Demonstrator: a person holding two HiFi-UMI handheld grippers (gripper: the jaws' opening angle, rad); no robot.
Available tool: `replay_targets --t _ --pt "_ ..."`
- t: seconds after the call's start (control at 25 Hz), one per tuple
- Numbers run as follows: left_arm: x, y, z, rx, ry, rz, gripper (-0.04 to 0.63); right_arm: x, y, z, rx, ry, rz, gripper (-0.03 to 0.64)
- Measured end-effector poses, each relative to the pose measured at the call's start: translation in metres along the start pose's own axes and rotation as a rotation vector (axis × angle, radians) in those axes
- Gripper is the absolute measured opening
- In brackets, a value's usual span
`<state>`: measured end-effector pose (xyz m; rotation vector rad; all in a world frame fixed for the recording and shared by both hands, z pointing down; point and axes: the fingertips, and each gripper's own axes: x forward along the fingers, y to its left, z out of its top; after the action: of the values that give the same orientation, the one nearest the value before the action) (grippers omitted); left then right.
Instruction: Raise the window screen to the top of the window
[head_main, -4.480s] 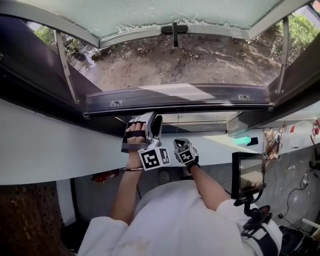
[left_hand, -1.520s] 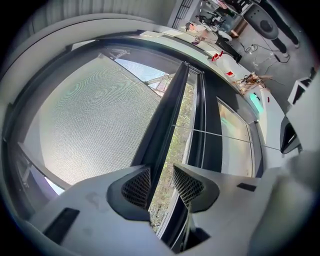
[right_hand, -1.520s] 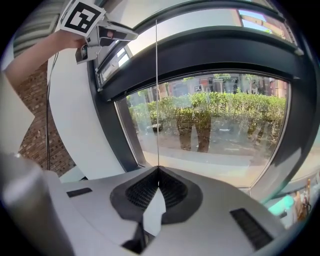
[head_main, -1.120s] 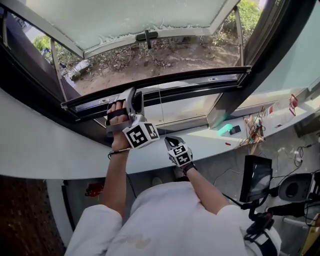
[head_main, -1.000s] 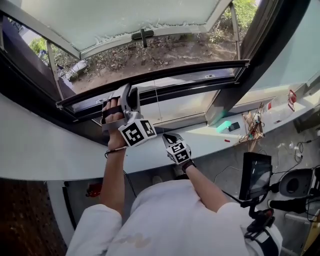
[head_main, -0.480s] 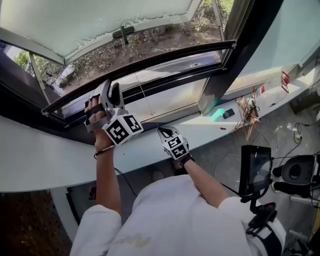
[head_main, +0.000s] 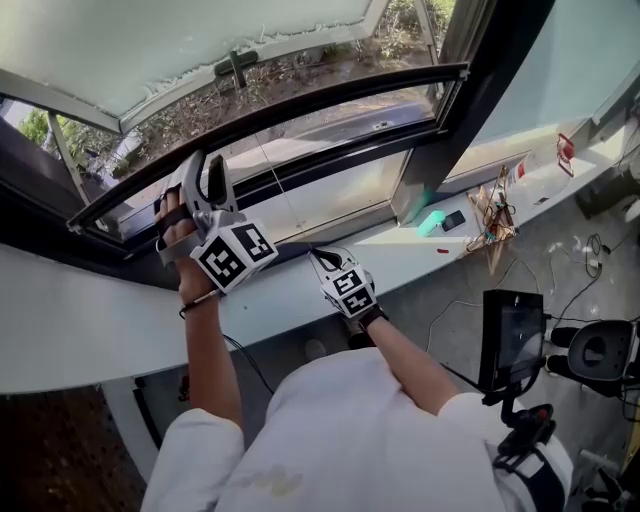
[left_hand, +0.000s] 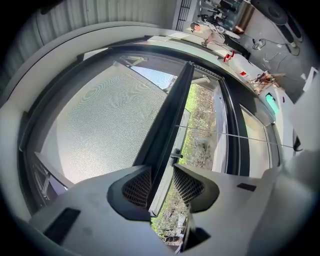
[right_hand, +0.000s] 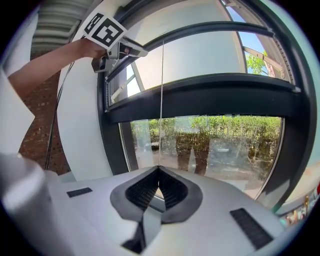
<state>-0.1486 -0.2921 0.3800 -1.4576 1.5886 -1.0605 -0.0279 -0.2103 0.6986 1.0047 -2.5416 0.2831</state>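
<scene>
We have the left gripper (head_main: 207, 172) at the left end of the screen's dark rail (left_hand: 167, 120). Its fingers (left_hand: 137, 187) stand wide apart and straddle the rail: one pad lies against it, while greenery shows in a gap at the other pad, so nothing is clamped. The right gripper (head_main: 318, 258) sits low, just above the white counter (head_main: 270, 305). Its fingers (right_hand: 145, 190) are pinched together on the thin cord (right_hand: 161, 90) that runs up to the rail. The mesh (left_hand: 100, 125) spreads from one side of the rail, and open sky shows above the rail, so we judge the screen to be short of the top.

The main risk, as we see it, is the loose left hold, because a push off line could let the rail slide out of the fingers and drop. Lifting from one end only could also cock the rail and jam it in the frame. The cord could slip through the pinch or fray if we drag it sideways.

We count two grippers, one rail, one mesh, one cord, one teal object (head_main: 430, 222) on the counter and one small monitor (head_main: 505, 335).
</scene>
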Motion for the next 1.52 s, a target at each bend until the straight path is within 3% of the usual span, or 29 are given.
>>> replay_targets --t 0.44,1.12,1.52 --pt "0.006 0.025 0.007 0.026 -0.011 -0.003 0.127 0.001 0.002 0.039 -0.019 -0.061 -0.010 0.002" --pt "-0.001 0.056 0.019 0.062 -0.031 0.049 0.127 0.005 0.020 0.060 -0.029 -0.074 0.031 0.002" --pt "-0.007 0.079 0.033 0.109 -0.046 0.123 0.127 0.003 0.024 0.087 -0.036 -0.134 0.040 0.002"
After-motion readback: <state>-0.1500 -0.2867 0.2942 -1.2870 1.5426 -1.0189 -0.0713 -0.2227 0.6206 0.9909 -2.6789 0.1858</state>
